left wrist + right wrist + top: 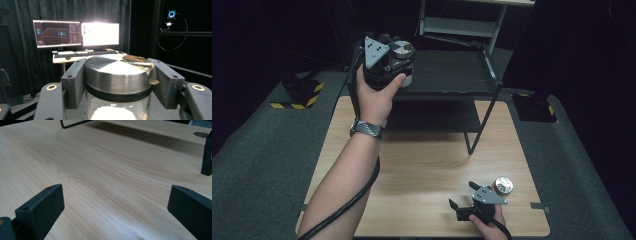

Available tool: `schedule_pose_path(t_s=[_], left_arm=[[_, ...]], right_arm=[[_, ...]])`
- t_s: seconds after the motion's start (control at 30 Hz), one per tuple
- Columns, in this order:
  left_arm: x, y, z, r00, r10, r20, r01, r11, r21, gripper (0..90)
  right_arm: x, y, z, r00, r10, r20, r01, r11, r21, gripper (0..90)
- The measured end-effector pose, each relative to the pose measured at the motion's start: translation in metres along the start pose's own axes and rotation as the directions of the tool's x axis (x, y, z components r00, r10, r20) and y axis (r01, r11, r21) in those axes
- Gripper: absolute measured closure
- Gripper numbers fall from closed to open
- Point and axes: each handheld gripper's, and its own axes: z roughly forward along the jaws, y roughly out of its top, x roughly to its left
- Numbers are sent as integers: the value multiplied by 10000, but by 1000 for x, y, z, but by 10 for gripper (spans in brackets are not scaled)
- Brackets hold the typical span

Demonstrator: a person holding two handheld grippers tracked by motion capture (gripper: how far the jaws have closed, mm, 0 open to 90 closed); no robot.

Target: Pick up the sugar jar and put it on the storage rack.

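My left gripper (397, 57) is raised at the back left, over the top shelf of a black wire rack (452, 75). It is shut on a glass jar (402, 50) with a silver metal lid. In the left gripper view both jaws press the jar (117, 75) just under its lid, and something white shows inside the glass. A piece of yellowish tape clings to the lid's right edge. My right gripper (463, 196) rests low near the front right of the wooden table (422, 160), open, with bare wood between its jaws (115, 205).
A second small jar (503, 185) with a shiny lid stands right beside the right gripper. The rack's thin legs (469, 145) stand on the table's back half. Two monitors (75, 33) and a keyboard sit on a desk beyond. Grey carpet surrounds the table.
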Motion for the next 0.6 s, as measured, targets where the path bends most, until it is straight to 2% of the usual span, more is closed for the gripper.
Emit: schedule_pose_path(t_s=[0.33,0.6], left_arm=[[3,1,-1,9999,-149,64,148,9999,72,347],[3,3,-1,9999,-95,42,94,9998,147,347]], right_arm=[[0,0,0,10000,-14,10,14,10000,-15,6],[0,0,0,10000,-2,14,2,10000,-26,6]])
